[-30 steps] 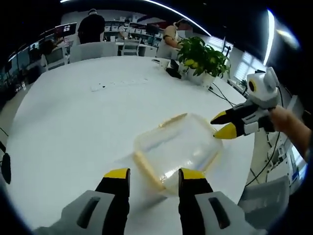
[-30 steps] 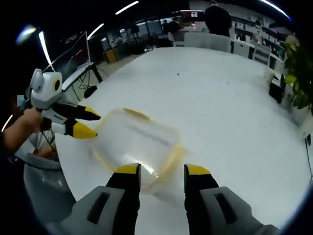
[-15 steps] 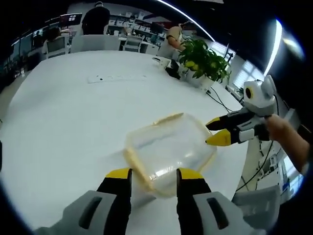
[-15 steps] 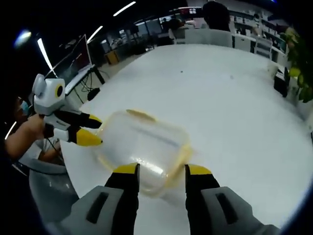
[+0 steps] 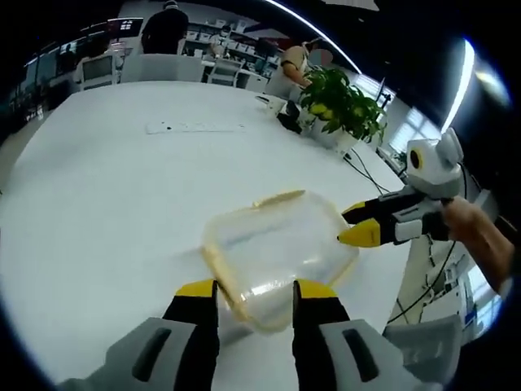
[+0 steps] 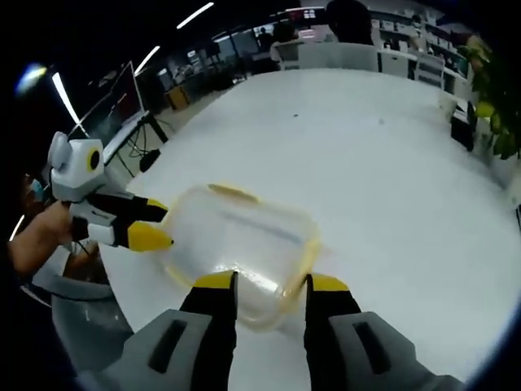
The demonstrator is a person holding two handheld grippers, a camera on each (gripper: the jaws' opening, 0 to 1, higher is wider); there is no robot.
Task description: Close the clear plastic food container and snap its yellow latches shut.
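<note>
**Still unlatched: container near the counter edge, jaws closing in from two sides**

Here the container (image 5: 281,252) sits on the white counter (image 5: 106,204), close to the edge nearest the person, with its lid resting on top and yellow latches along the sides. Whether any latch is snapped down cannot be told; the one on the far side (image 5: 279,198) looks to stand out from the wall.

The left hand-held gripper (image 5: 248,292) has its jaws spread, their yellow tips just at the container's near corner, gripping nothing. The right hand-held gripper (image 6: 268,285) is likewise spread and empty at the opposite side, its tips against the rim. In the left gripper view the right one comes in from the right, its tips beside the container's corner.

The main risk is probably sliding. The container is light and the counter smooth, so a push on one latch without a brace opposite could shove it toward the edge or spin it. A lid seated askew would also likely keep a latch from catching, and a jaw tip could skid off the slick plastic.
</note>
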